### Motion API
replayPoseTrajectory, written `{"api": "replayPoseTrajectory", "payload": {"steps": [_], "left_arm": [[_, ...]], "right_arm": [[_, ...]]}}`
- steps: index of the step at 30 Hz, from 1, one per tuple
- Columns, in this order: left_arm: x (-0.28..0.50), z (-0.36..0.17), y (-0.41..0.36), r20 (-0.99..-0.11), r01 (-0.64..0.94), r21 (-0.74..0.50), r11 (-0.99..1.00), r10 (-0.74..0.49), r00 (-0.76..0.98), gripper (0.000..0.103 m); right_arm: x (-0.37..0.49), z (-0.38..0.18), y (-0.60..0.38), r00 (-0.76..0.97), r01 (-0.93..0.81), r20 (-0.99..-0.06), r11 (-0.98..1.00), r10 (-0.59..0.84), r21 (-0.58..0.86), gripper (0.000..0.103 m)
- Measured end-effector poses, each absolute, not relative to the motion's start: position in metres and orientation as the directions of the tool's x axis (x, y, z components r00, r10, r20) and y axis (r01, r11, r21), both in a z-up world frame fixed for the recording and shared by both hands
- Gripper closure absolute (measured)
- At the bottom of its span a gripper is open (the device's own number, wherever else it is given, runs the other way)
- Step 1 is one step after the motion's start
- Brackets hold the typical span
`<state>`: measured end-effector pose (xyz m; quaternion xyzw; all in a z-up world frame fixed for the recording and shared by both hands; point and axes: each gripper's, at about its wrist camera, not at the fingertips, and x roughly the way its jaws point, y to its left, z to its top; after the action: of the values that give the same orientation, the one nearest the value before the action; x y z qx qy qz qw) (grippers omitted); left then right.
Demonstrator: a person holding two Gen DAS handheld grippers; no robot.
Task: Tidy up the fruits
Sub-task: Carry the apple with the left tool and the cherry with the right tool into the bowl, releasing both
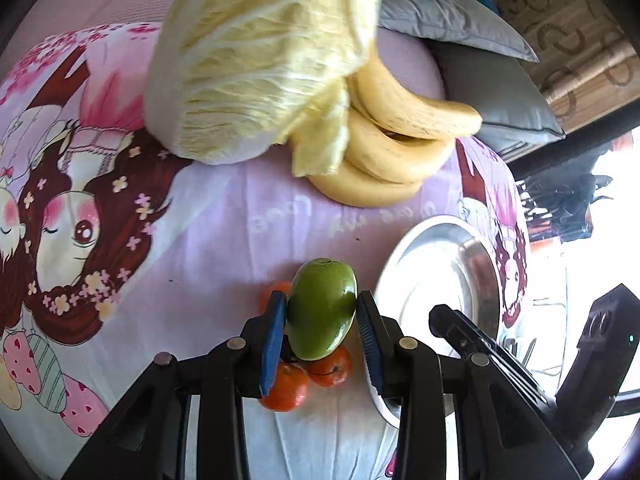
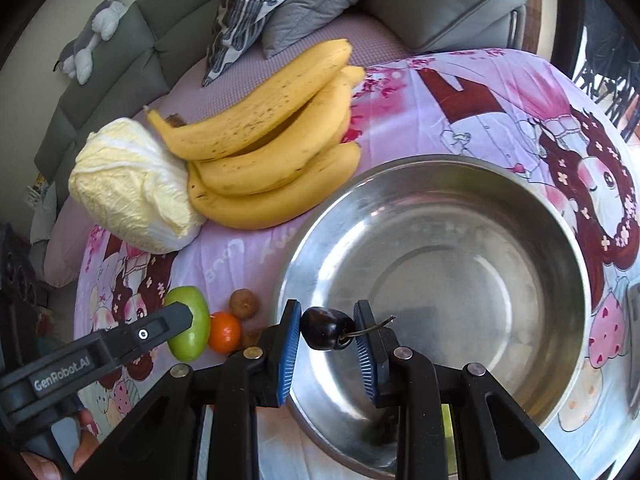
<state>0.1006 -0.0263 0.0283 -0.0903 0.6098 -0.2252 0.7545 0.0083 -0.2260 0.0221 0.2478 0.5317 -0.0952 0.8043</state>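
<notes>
Left wrist view: the left claw pinches a smooth green mango between ribbed blue pads, held above glossy tangerines on a pink cartoon-print sheet. A crinkled pale cabbage leans against curved yellow bananas; a shiny steel bowl sits to the right, grey cushions behind.

Right wrist view: the right claw pinches a dark, glossy cherry with a thin stem over the near rim of the round steel bowl. Speckled bananas touch the cabbage. The mango, a tangerine and a fuzzy brown kiwi lie left of the bowl. A grey sofa carries a plush toy.
</notes>
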Motion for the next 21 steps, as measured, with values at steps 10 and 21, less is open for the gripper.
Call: {"api": "replayPoseTrajectory", "payload": {"steps": [10, 21], "left_arm": [[0.062, 0.029, -0.112, -0.9, 0.44, -0.36, 0.823, -0.431, 0.07, 0.066], [0.058, -0.002, -0.141, -0.93, 0.469, -0.309, 0.827, -0.366, 0.033, 0.066]], "right_arm": [[-0.019, 0.022, -0.3, 0.396, 0.573, -0.918, 0.784, -0.009, 0.239, 0.074], [-0.02, 0.006, -0.307, 0.348, 0.591, -0.938, 0.776, 0.0, 0.219, 0.074]]}}
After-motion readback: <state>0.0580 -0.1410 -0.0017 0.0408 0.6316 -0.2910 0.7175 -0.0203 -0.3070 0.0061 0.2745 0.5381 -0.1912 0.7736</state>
